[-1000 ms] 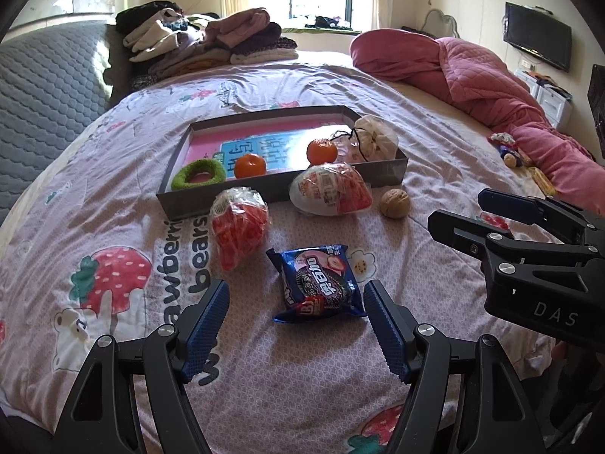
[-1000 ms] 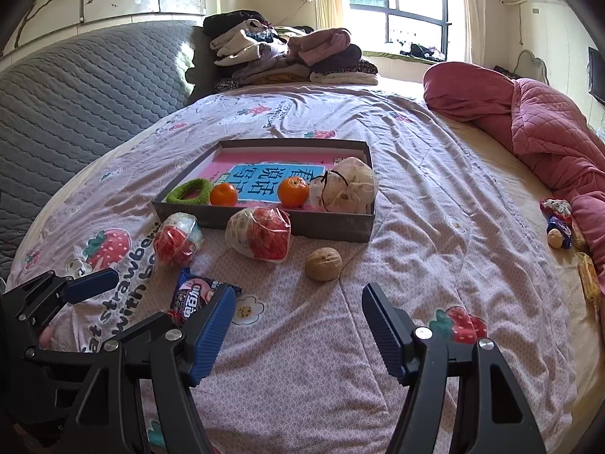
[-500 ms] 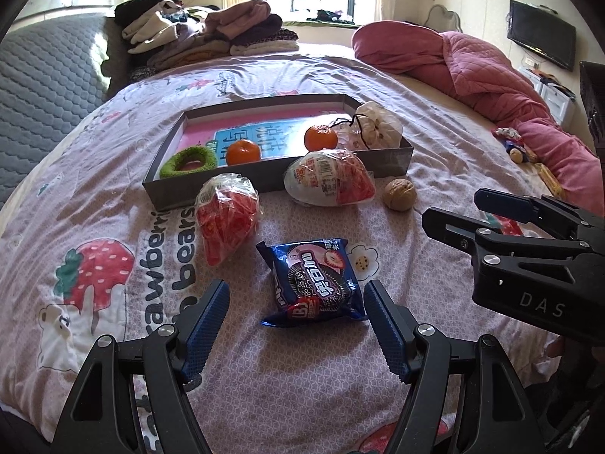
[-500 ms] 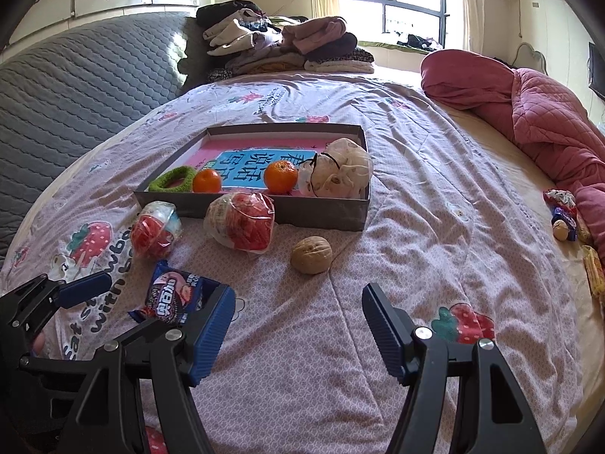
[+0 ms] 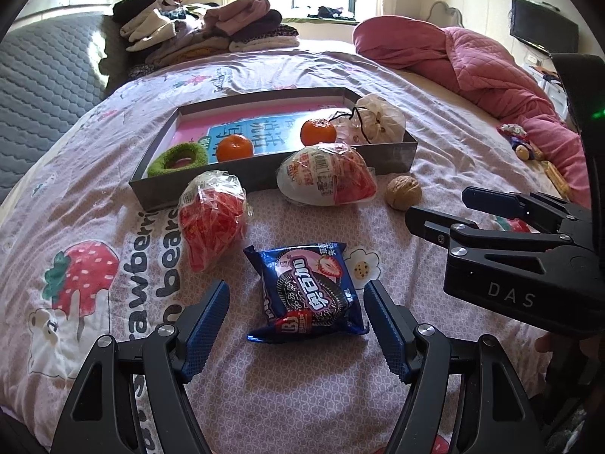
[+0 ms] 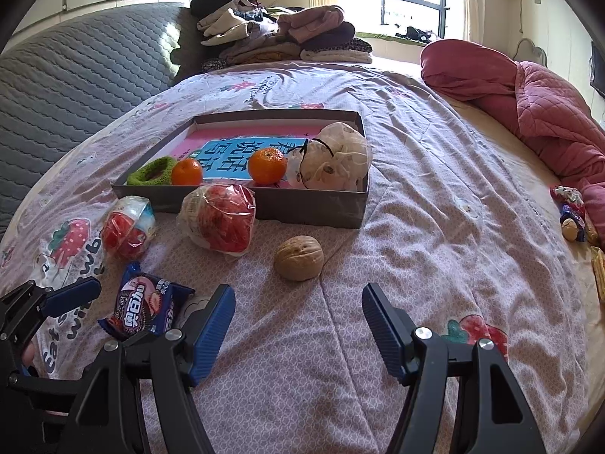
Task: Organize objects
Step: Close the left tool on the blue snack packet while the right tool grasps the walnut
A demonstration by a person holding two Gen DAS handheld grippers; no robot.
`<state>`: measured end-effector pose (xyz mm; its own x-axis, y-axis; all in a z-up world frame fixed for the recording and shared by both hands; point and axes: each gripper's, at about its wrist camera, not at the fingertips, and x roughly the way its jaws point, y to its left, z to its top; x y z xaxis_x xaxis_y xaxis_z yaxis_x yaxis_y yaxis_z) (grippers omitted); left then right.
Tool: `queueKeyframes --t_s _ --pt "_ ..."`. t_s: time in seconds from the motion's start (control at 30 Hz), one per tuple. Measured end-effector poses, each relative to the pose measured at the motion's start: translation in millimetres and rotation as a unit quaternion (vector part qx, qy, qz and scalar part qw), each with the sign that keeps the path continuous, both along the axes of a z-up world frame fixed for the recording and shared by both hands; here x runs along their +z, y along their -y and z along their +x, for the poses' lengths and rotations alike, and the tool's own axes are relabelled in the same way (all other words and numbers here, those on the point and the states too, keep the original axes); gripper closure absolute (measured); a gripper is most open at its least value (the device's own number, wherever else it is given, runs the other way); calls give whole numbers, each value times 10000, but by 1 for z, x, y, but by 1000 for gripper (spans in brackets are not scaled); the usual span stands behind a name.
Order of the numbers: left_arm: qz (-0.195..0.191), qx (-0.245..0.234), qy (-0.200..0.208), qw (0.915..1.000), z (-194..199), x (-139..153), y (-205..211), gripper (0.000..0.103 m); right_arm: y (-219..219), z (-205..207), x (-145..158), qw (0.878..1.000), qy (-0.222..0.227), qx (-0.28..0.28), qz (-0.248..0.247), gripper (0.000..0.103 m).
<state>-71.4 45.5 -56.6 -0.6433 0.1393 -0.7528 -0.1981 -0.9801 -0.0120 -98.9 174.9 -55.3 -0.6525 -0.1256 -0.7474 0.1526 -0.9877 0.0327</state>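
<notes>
Both tongs gape empty; the left tongs [image 5: 297, 325] have closed in, now straddling the cookie packet [image 5: 308, 291].

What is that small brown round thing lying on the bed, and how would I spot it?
Start at the shallow grey cardboard tray on the strawberry-print bedsheet. Just in front of its right corner, on the sheet, lies a small tan wrinkled walnut. Unlike the two clear-wrapped red snack bags and the blue cookie packet to its left, it is bare, unwrapped and dull brown.
</notes>
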Motion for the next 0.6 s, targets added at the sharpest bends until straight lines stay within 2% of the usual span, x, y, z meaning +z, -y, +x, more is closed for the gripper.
queueKeyframes --t_s 0.6 --pt "165 192 207 9995 -21 -14 -1 28 0 -38 -22 9999 118 31 109 34"
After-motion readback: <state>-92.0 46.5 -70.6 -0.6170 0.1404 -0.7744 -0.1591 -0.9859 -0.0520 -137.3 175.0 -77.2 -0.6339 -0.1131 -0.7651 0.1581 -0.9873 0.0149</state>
